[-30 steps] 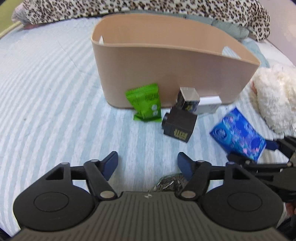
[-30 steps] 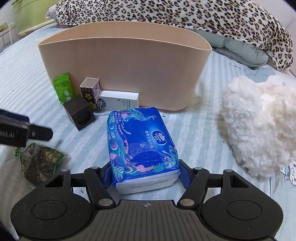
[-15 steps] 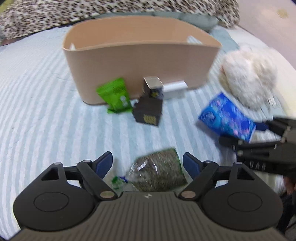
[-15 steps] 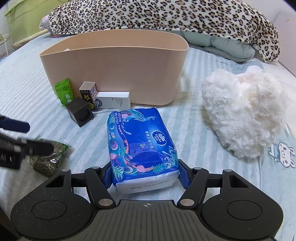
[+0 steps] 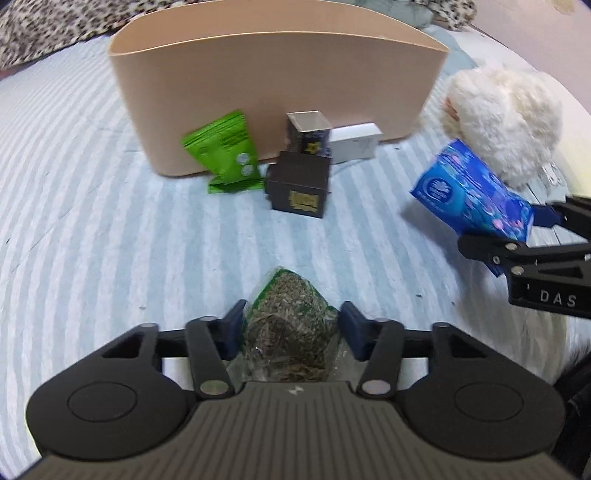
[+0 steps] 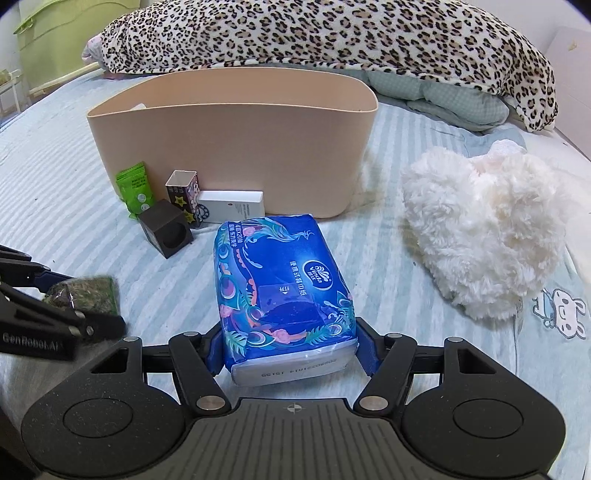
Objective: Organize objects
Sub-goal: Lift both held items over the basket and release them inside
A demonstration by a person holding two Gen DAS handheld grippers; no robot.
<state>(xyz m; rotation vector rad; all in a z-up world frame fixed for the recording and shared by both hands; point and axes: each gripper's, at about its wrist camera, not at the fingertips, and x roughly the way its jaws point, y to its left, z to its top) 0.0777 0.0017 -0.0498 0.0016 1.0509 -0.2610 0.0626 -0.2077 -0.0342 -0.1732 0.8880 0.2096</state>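
Observation:
My left gripper [image 5: 291,328] is shut on a clear bag of dried green herbs [image 5: 290,325], held above the striped bedsheet; the bag also shows in the right wrist view [image 6: 86,293]. My right gripper [image 6: 290,349] is shut on a blue tissue pack [image 6: 282,280], lifted off the bed; the pack shows at the right of the left wrist view [image 5: 471,194]. A beige oval bin [image 5: 277,81] stands ahead, also in the right wrist view [image 6: 236,144].
Against the bin's front lie a green snack packet [image 5: 225,153], a dark cube box [image 5: 299,186], a small patterned open box [image 5: 308,134] and a white box [image 5: 354,146]. A white fluffy toy [image 6: 484,229] lies right. A leopard blanket [image 6: 332,33] lies behind.
My left gripper has closed on the herb bag, which now sits between its fingers. The right gripper with the tissue pack has risen and pulled back a little from the bin.

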